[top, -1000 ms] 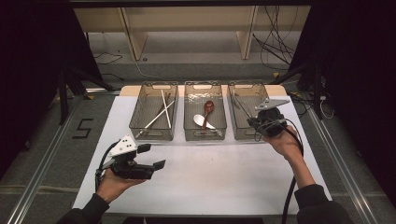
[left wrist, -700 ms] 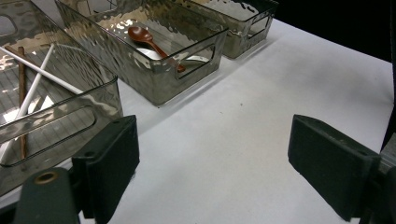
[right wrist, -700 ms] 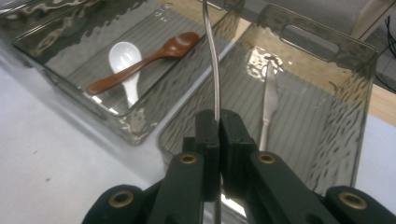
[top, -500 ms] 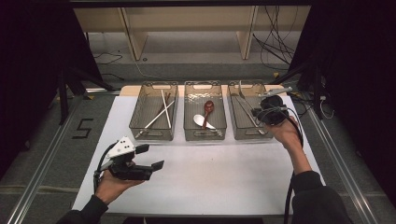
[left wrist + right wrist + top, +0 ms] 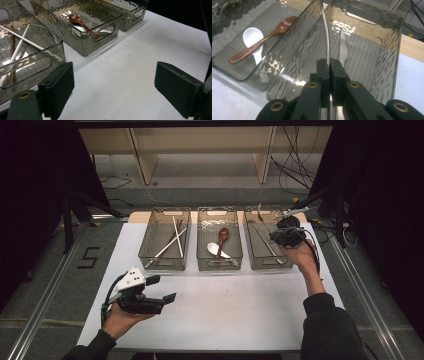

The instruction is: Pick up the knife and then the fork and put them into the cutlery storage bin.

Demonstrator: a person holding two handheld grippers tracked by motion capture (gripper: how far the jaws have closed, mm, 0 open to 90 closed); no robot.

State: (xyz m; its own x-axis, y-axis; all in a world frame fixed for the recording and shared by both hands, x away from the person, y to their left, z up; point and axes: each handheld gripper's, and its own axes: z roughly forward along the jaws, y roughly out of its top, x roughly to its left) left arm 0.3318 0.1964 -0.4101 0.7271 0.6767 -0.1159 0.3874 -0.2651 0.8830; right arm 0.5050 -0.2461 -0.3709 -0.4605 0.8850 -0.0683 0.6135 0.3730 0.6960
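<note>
Lower left of the high view: left gripper low over the white worktop, fingers spread wide, nothing between them. Same story in the left gripper view, the two black pads far apart with bare worktop in the gap.

Further up, right of centre: right gripper above the right-hand bin, fingers clamped tight on a thin metal utensil. In the right gripper view, slim handle rising from between the pads toward the top of the frame, hanging over the bin's near wall. Possibly a fork, head at the top edge of the frame, hard to call. Below it, on the bin floor, a metal knife.

Centre of the high view: middle bin with a brown wooden spoon crossing a white spoon. Left of that: left bin, white and dark chopsticks crossed inside.
</note>
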